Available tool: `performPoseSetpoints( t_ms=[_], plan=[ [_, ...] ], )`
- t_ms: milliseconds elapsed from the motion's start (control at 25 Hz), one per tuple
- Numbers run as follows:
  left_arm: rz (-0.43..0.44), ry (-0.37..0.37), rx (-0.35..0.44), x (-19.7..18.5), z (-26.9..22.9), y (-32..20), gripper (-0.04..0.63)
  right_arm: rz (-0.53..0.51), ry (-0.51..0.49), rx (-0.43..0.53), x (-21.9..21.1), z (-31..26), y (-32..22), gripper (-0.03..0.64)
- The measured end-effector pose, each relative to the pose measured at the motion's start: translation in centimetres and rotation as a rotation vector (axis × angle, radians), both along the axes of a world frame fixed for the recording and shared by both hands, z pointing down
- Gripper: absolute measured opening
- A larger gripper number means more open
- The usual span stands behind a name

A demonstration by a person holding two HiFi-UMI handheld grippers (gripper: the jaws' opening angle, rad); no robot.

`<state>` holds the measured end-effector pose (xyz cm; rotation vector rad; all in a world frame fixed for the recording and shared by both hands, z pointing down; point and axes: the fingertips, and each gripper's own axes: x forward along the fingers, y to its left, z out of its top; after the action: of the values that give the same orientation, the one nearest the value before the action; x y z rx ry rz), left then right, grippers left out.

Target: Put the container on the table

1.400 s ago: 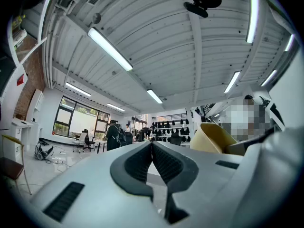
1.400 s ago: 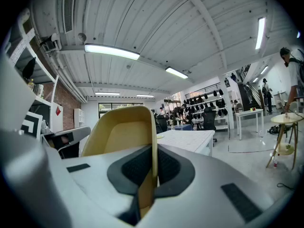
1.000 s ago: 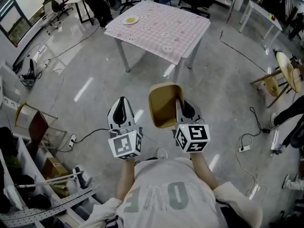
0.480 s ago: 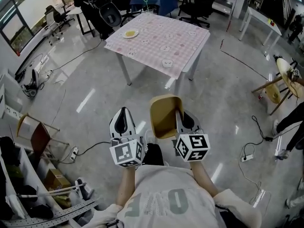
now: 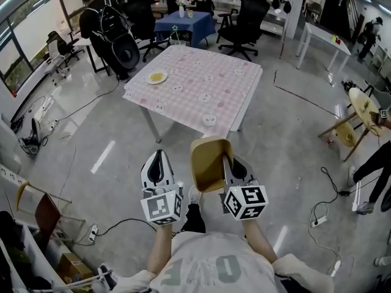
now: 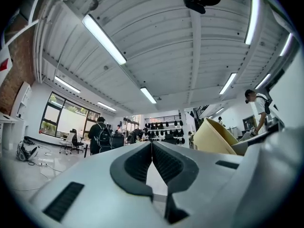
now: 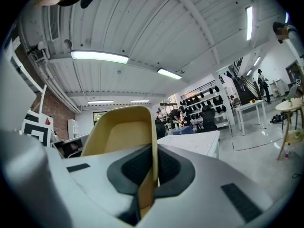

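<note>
A tan square container [image 5: 208, 162] is carried above the floor, its wall clamped between the jaws of my right gripper [image 5: 227, 163]. In the right gripper view the container [image 7: 124, 137] fills the middle, with its rim pinched at my right gripper [image 7: 153, 163]. My left gripper [image 5: 159, 165] is beside it on the left, shut with nothing held; its jaws meet in the left gripper view [image 6: 152, 153], where the container [image 6: 216, 137] shows at the right. The table [image 5: 232, 78] with a pink checked cloth stands ahead, some way off.
On the table lie a small plate [image 5: 157, 77] at its left and a round dish [image 5: 209, 120] near its front edge. Office chairs [image 5: 247, 17] and a blue-covered table [image 5: 183, 26] stand behind. A wooden stool [image 5: 357, 112] and floor cables [image 5: 324, 191] are at the right.
The person has walked forward: the table now shows closer and more of the room behind it is in view. Both grippers keep their pose, the right still holding the container.
</note>
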<state>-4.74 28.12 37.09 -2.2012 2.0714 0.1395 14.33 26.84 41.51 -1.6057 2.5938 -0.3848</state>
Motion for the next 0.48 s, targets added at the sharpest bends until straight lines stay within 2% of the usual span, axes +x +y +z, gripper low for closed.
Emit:
performPoseSetpoints(
  t_ms=[240,480],
  plan=[
    [0.014,0.013,-0.009,-2.8,-0.4,-10.2,0.028,0.079,0.023,-0.036,-1.4,-0.2,-9.9,0.032],
    [0.023,0.036,0.002,-5.6,-1.9,-20.4,0.028,0.105,0.051,-0.036,-3.8,-1.5,-19.5,0.032]
  ],
)
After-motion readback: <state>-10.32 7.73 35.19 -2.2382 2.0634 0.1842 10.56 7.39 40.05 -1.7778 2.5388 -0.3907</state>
